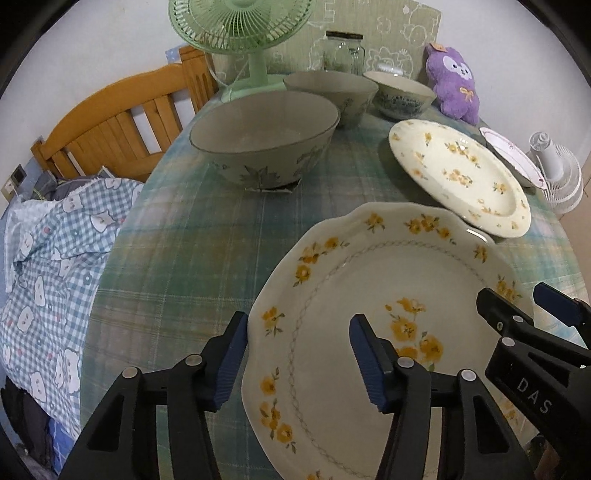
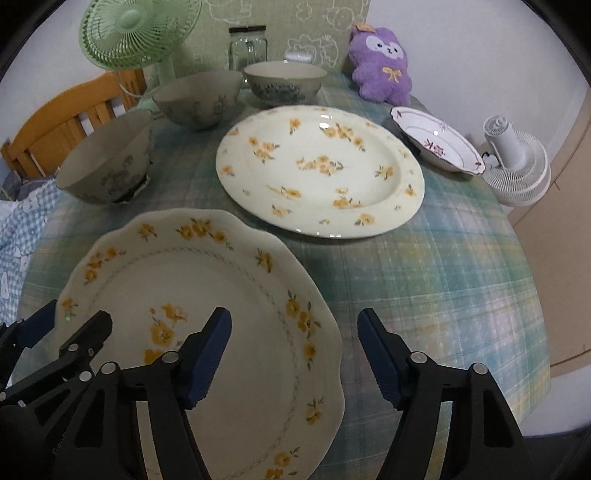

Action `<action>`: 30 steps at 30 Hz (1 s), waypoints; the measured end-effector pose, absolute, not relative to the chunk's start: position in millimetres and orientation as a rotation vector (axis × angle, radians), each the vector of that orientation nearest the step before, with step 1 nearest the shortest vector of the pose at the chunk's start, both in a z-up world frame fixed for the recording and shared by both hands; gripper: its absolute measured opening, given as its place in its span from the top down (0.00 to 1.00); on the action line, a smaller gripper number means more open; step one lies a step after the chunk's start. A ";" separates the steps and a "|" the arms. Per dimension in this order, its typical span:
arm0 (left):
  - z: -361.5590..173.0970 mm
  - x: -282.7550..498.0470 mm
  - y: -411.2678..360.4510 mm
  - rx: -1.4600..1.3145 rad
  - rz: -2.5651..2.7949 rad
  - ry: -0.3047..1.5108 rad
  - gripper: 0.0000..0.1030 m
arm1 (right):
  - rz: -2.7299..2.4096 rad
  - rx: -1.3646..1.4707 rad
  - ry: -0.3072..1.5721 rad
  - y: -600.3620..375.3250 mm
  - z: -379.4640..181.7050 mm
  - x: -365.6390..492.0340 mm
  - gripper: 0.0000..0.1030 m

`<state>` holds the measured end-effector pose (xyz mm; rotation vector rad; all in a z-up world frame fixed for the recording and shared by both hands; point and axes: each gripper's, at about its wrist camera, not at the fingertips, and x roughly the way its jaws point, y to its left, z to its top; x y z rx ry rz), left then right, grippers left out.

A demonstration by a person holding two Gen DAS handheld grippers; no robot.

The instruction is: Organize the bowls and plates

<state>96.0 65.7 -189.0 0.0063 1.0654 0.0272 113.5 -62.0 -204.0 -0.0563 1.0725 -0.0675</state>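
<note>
A scalloped plate with yellow flowers [image 1: 369, 295] [image 2: 207, 295] lies at the table's near edge. My left gripper [image 1: 295, 358] is open, its fingers either side of the plate's left rim. My right gripper [image 2: 293, 354] is open, its fingers either side of the plate's right rim; it also shows in the left wrist view [image 1: 517, 306]. A large round flowered plate [image 2: 317, 170] [image 1: 461, 173] lies behind. A small white dish with red trim [image 2: 436, 140] [image 1: 513, 155] sits at the right. Three bowls stand at the back: a big one [image 1: 264, 136] [image 2: 107, 162], a middle one [image 1: 332, 94] [image 2: 199, 98] and a blue-patterned one [image 1: 402, 94] [image 2: 284, 83].
A green fan [image 1: 243, 33] [image 2: 136, 33], a glass jar [image 1: 343, 51] and a purple plush toy [image 2: 380, 62] stand along the back. A small white fan [image 2: 517, 166] sits at the right edge. A wooden bed frame [image 1: 110, 125] and checked bedding [image 1: 55, 258] lie left of the table.
</note>
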 end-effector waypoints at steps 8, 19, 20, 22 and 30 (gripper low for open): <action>-195.5 96.6 67.4 0.033 0.016 1.100 0.51 | -0.073 -0.067 1.123 -58.1 -213.3 114.4 0.38; -197.1 97.3 67.3 0.050 0.014 1.099 0.51 | -0.104 -0.091 1.141 -56.8 -218.3 114.4 0.47; -197.1 97.3 67.4 0.050 0.013 1.099 0.51 | -0.103 -0.081 1.142 -57.8 -218.7 114.6 0.47; -197.2 97.6 67.2 0.051 0.014 1.099 0.51 | -0.098 -0.066 1.145 -59.8 -219.1 114.8 0.47; -196.0 96.1 66.2 0.039 0.027 1.116 0.51 | -0.092 -0.043 1.176 -64.1 -217.2 119.3 0.50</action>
